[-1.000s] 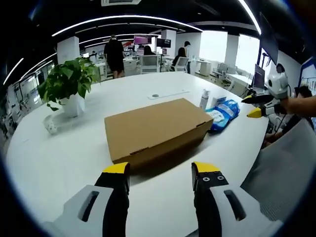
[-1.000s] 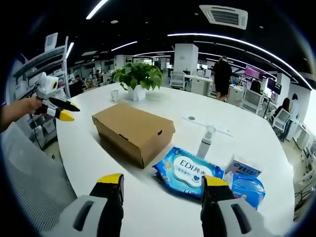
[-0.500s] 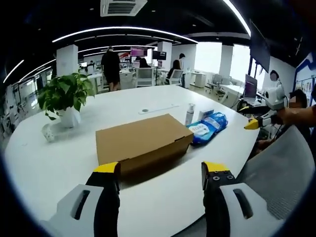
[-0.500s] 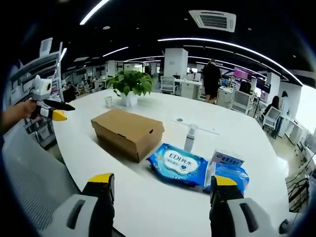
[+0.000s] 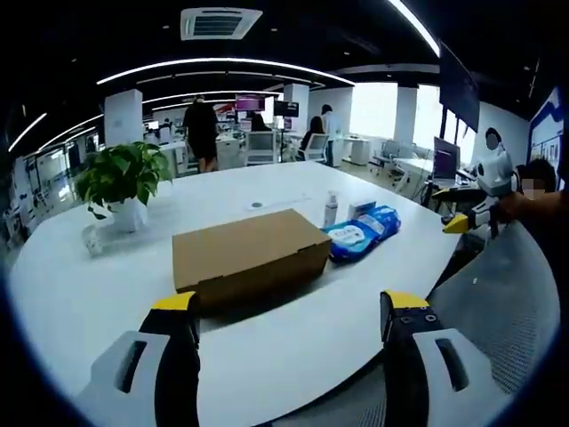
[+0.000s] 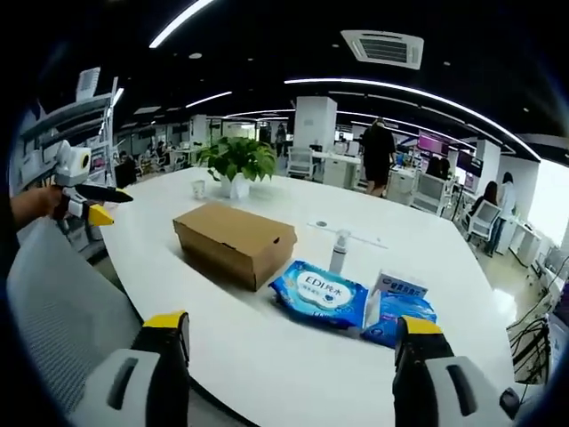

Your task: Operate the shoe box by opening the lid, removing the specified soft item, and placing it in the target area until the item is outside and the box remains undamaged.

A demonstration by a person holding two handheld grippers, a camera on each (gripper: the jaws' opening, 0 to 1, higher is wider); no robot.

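A closed brown cardboard shoe box [image 5: 247, 257] [image 6: 235, 241] lies on the white round table [image 5: 80, 285] [image 6: 267, 338]. My left gripper [image 5: 289, 307] is open, held back from the table's near edge with the box ahead of it. My right gripper [image 6: 292, 325] is open too, off the table's edge, with the box ahead and to its left. Each gripper also appears at the side of the other's view: the right gripper [image 5: 462, 222] at the far right, the left gripper [image 6: 96, 206] at the far left. Nothing is between either pair of jaws.
A blue wipes pack [image 6: 320, 292] [image 5: 356, 237], a small spray bottle [image 6: 337, 251] and a blue-white tissue pack [image 6: 396, 302] lie beside the box. A potted plant [image 5: 120, 182] [image 6: 236, 165] and a clear cup [image 5: 91, 238] stand farther back. A grey mesh chair back [image 5: 498, 311] [image 6: 44, 302] is near me. People stand at desks behind.
Both views have pulled back and away from the table, so the box looks smaller and farther. Both grippers' jaws have spread a little wider. The box has not moved.
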